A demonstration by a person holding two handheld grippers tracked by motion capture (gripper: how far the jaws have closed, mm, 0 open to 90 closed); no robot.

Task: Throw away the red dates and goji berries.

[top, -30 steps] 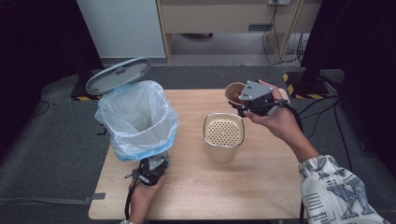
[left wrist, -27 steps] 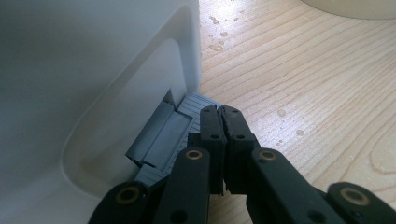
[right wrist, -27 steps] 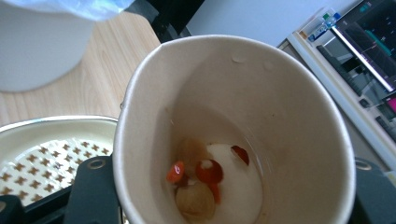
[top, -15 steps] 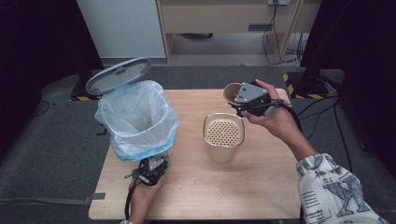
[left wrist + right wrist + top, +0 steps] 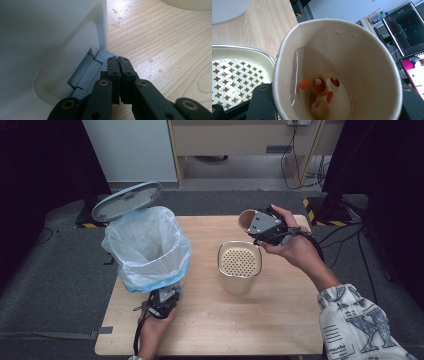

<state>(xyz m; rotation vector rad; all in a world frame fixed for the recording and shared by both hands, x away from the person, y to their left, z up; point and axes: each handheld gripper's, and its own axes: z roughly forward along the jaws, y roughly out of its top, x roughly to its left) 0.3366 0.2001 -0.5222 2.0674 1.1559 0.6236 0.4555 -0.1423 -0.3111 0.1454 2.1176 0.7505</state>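
Light wooden table (image 5: 280, 320), lined pedal bin (image 5: 150, 251), perforated-top strainer container (image 5: 239, 267), water droplets (image 5: 150, 60)

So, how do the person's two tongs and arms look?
Both tongs, left and right, have black jaws with brass-coloured rivets. The right one carries a grey three-cornered plate. A black cable trails from the left. The right arm wears a white sleeve with dark print.

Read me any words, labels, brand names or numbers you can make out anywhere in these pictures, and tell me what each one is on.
No text is readable in these pictures.
Paper cup: plain, no print on the parts that show.
White bin and its grey pedal: no label visible.
Strainer container: a pattern of holes, no wording.
Monitors behind the cup: bright marks, too small and blurred to read.
Sleeve: a printed pattern, not legible as words.
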